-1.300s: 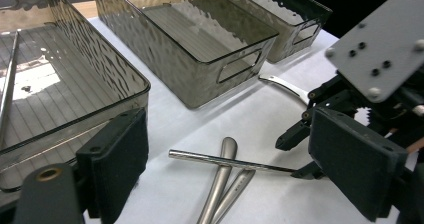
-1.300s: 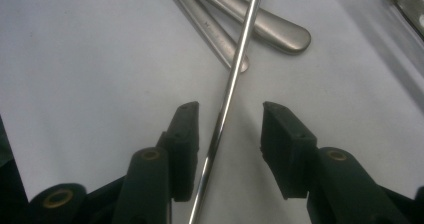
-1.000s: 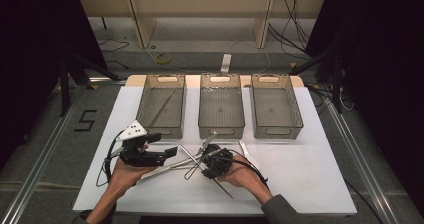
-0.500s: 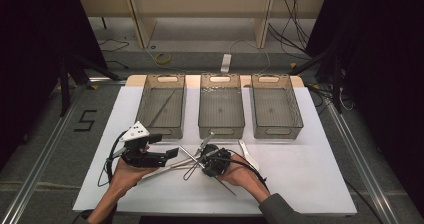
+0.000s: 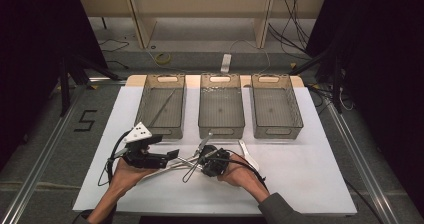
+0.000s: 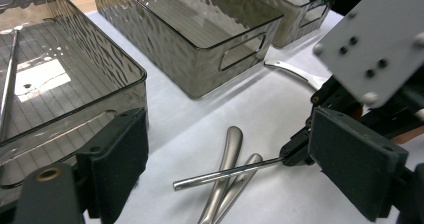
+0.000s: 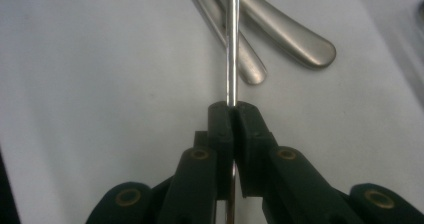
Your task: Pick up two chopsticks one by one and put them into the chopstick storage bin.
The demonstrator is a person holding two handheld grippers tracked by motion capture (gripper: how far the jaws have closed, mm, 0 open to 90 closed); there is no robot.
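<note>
With one thin rod (image 5: 161, 107) already lying in the upper-left bin (image 5: 145, 115), sorting barely begun. Right gripper (image 7: 232, 115) just pressed together, pinching a metal rod (image 7: 231, 44) at lower centre, above two handles (image 7: 295, 38) left on the table (image 5: 310, 179). Left gripper (image 6: 227, 159) spread, empty; other bins bare.

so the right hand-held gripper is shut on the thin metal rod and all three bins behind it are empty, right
Not quite. The right hand-held gripper is shut on the thin metal rod, as the right gripper view shows. But the bins are not all empty: in the high view the left bin already holds a long thin utensil. The other two look empty.
</note>
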